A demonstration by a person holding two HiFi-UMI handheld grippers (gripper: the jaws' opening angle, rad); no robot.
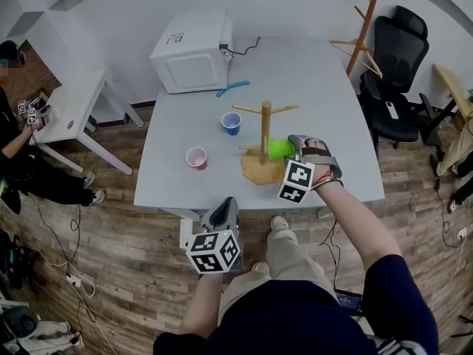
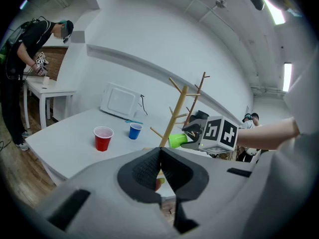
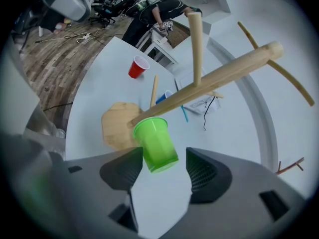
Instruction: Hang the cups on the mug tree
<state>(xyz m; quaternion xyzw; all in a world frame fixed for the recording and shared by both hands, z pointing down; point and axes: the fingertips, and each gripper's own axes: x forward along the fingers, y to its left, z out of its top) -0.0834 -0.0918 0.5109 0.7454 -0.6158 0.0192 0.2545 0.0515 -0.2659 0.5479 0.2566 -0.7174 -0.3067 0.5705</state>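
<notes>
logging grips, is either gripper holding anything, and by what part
Nothing is held. Jaws of the right gripper stand open around the green cup, near its base; the left gripper is shut, empty.

The mug tree (image 1: 265,135) at the frame's centre is pale bare wood, smooth and matt. The green cup (image 3: 157,143) is thin plastic with a soft sheen, as are the red cup (image 1: 196,157) and the blue cup (image 1: 231,123). The table (image 1: 310,80) top is smooth, matt grey-white. The floor (image 1: 111,257) shows wood-grain planks. The right gripper (image 3: 162,169) has a matt grey plastic shell and black, finely ribbed pads (image 3: 212,176).
</notes>
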